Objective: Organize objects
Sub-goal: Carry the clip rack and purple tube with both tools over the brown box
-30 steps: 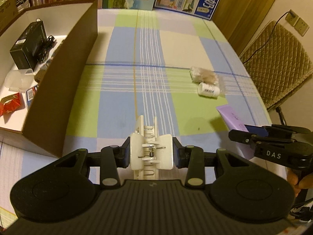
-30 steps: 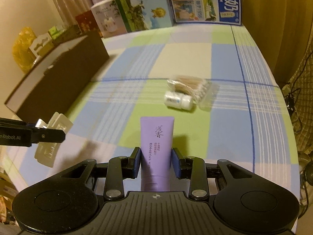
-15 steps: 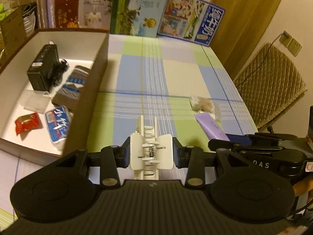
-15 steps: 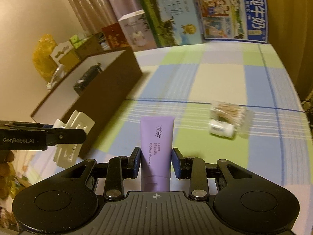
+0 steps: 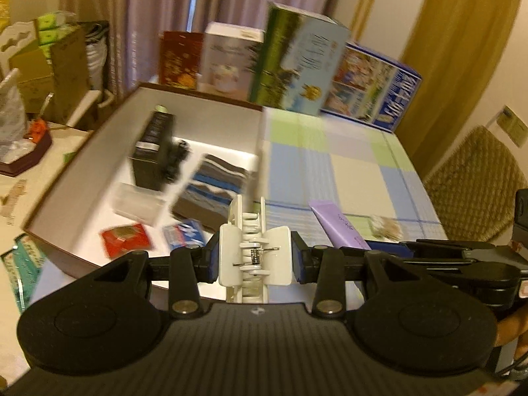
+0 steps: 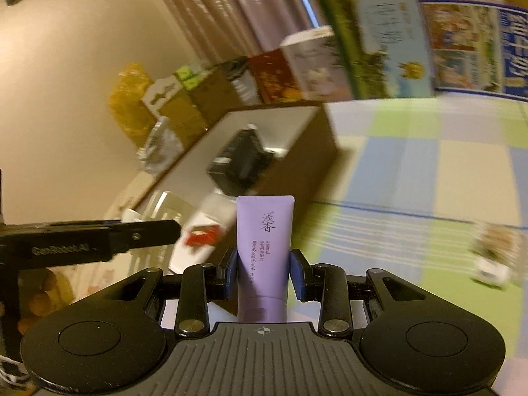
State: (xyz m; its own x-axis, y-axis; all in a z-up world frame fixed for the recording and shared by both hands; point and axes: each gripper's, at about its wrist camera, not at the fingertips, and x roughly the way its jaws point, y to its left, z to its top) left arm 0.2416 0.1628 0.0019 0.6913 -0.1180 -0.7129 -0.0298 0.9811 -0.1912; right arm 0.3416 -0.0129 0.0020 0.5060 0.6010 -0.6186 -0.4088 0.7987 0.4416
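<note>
My left gripper [image 5: 254, 260] is shut on a white hair claw clip [image 5: 254, 250] and holds it in the air near the near right corner of the brown open box [image 5: 82, 151]. My right gripper [image 6: 264, 274] is shut on a purple tube [image 6: 265, 241], held upright in the air just right of the box [image 6: 316, 151]. The tube also shows in the left wrist view [image 5: 340, 224]. The box holds a black box [image 5: 155, 155], a dark striped pack [image 5: 211, 191], a clear case [image 5: 138, 201], a red packet [image 5: 127, 239] and a blue packet [image 5: 184, 236].
A bag of cotton swabs [image 6: 498, 241] and a small white bottle [image 6: 491, 272] lie on the checked tablecloth [image 5: 349, 161] to the right. Cartons [image 5: 297, 62] stand along the table's far edge. A wicker chair [image 5: 475, 178] is at the right, clutter [image 6: 155, 112] left of the box.
Both grippers have risen and swung left toward the box, each still holding its object. The box interior has come into view in front of both.
</note>
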